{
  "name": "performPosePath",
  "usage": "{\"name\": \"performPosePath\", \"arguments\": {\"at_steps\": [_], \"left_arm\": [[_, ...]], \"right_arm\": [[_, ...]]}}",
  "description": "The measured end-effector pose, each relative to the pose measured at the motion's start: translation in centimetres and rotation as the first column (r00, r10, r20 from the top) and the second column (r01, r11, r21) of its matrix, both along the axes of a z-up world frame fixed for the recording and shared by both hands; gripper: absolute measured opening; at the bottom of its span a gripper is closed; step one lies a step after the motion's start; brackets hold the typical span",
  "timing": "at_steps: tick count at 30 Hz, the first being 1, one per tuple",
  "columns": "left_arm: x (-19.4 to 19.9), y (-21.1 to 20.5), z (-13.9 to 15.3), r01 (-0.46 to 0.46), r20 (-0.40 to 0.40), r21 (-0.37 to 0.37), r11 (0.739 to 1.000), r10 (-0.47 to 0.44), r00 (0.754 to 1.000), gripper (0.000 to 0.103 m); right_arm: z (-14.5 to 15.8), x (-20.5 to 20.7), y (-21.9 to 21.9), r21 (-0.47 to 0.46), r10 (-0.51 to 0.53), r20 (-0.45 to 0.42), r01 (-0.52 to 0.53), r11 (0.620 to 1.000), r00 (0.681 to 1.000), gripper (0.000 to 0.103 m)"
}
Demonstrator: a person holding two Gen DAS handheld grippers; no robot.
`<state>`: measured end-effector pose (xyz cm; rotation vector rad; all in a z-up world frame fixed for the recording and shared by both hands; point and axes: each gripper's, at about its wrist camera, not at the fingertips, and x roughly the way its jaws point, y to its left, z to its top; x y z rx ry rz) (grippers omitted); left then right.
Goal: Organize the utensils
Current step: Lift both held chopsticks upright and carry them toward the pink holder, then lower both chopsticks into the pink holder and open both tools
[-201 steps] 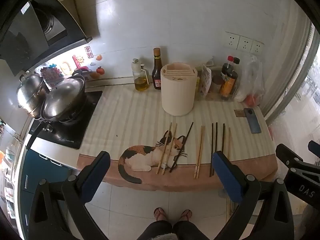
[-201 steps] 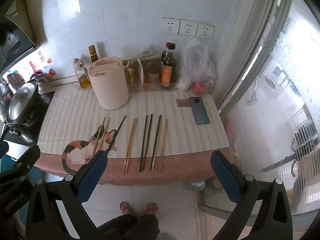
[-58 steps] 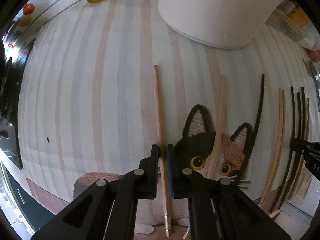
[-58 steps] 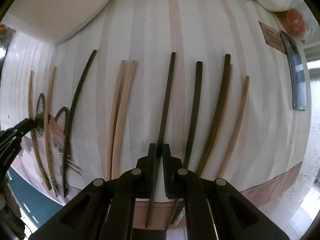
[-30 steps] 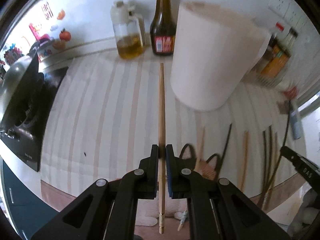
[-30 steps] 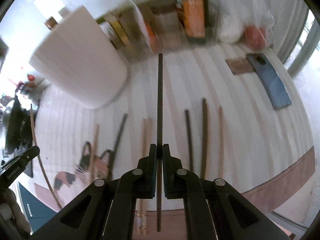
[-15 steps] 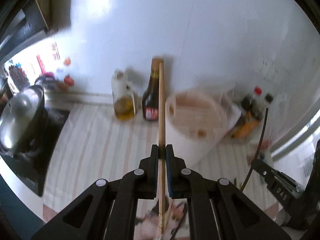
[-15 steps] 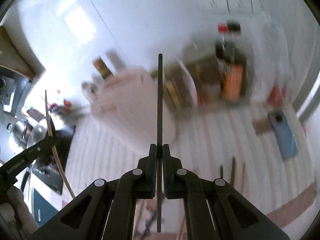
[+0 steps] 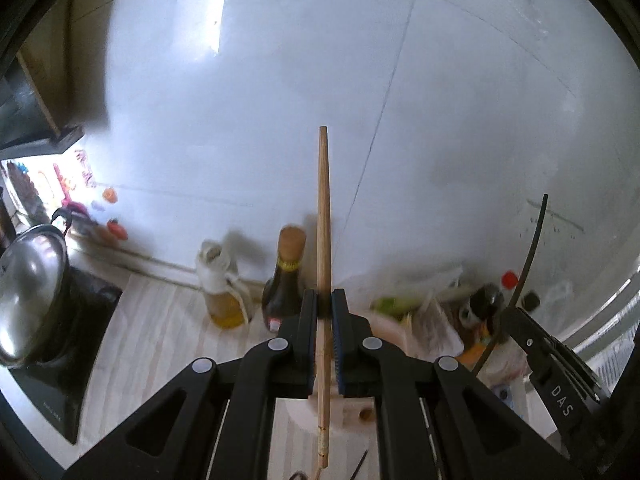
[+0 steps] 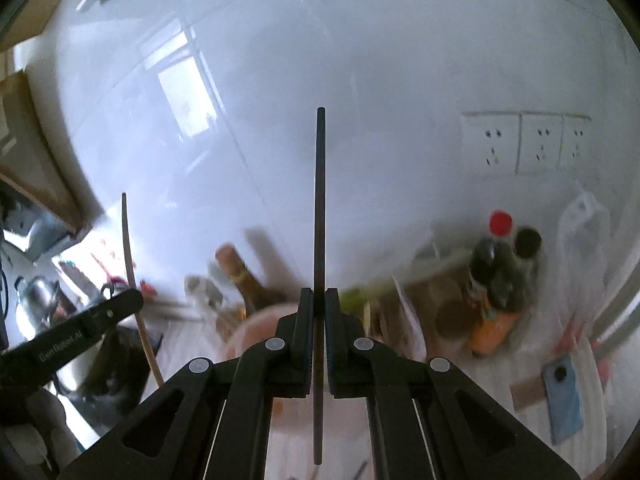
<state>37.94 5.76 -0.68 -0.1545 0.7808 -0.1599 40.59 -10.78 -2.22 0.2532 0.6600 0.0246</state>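
My left gripper (image 9: pixel 324 300) is shut on a light wooden chopstick (image 9: pixel 324 208) and holds it upright, high above the counter. My right gripper (image 10: pixel 318 298) is shut on a black chopstick (image 10: pixel 320 200), also upright. The pale cylindrical utensil holder (image 9: pixel 356 412) sits below and just behind both grippers, mostly hidden by the fingers; it also shows in the right wrist view (image 10: pixel 260 320). The right gripper with its black chopstick (image 9: pixel 528 256) shows at the right of the left wrist view. The left gripper with its wooden chopstick (image 10: pixel 136 292) shows at the left of the right wrist view.
A dark sauce bottle (image 9: pixel 286 280) and an oil bottle (image 9: pixel 220 292) stand against the tiled wall. More bottles (image 10: pixel 500 280) and a plastic bag (image 10: pixel 580 248) stand at the right. A steel pot (image 9: pixel 28 288) sits on the stove at the left. A phone (image 10: pixel 564 396) lies at the right.
Both grippers have lifted their chopsticks off the counter and tilted up, so the views now face the wall. The holder has dropped low in both views, under the grippers.
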Motion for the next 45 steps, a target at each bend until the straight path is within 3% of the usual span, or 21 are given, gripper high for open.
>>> {"name": "performPosePath", "arguments": {"at_steps": [10,17,24,32,39,41,42,43,44,45], "left_arm": [[6.0,-2.9,0.1,0.034,0.048,-0.018,0.999,-0.033,0.998,0.004],[9.0,-3.6,-3.2,0.07,0.028,-0.004,0.998,-0.07,0.997,0.005],[8.2,-3.0,-5.1,0.105,-0.016,0.001,0.995,-0.104,0.994,0.005],[6.4,-2.6,-5.4,0.134,-0.035,-0.006,0.991,-0.134,0.99,0.005],[4.5,-2.3,-5.6,0.16,-0.053,-0.008,0.987,-0.16,0.986,0.006],[4.0,-2.0,-5.1,0.15,-0.05,-0.01,0.989,-0.15,0.987,0.011],[3.8,-1.9,-4.8,0.138,-0.051,-0.009,0.99,-0.139,0.989,0.021],[3.6,-1.5,-4.4,0.117,-0.048,-0.003,0.993,-0.117,0.992,0.044],[3.5,-1.2,-4.3,0.102,-0.044,0.006,0.995,-0.102,0.994,0.058],[3.2,-0.8,-3.8,0.083,-0.028,0.018,0.996,-0.083,0.996,0.079]], "right_arm": [[0.8,6.1,-0.4,0.056,-0.037,0.112,0.031,0.998,0.993,0.005],[-2.0,8.6,0.2,0.073,-0.025,0.134,0.015,0.997,0.991,0.005],[-4.6,7.6,-0.4,0.085,-0.005,0.101,-0.004,0.996,0.995,0.005],[-4.9,5.2,-0.6,0.073,0.018,0.107,-0.026,0.997,0.994,0.005],[-5.9,4.0,0.3,0.056,0.081,0.053,-0.084,0.995,0.995,0.005],[-6.2,4.3,0.6,0.059,0.113,0.017,-0.113,0.992,0.994,0.006],[-6.1,4.4,0.6,0.06,0.121,-0.001,-0.12,0.991,0.993,0.006],[-6.1,4.4,0.5,0.06,0.119,-0.011,-0.118,0.991,0.993,0.009],[-6.0,4.3,0.3,0.064,0.115,-0.017,-0.113,0.992,0.993,0.013],[-5.8,4.1,0.1,0.072,0.105,-0.02,-0.103,0.992,0.994,0.026]]}}
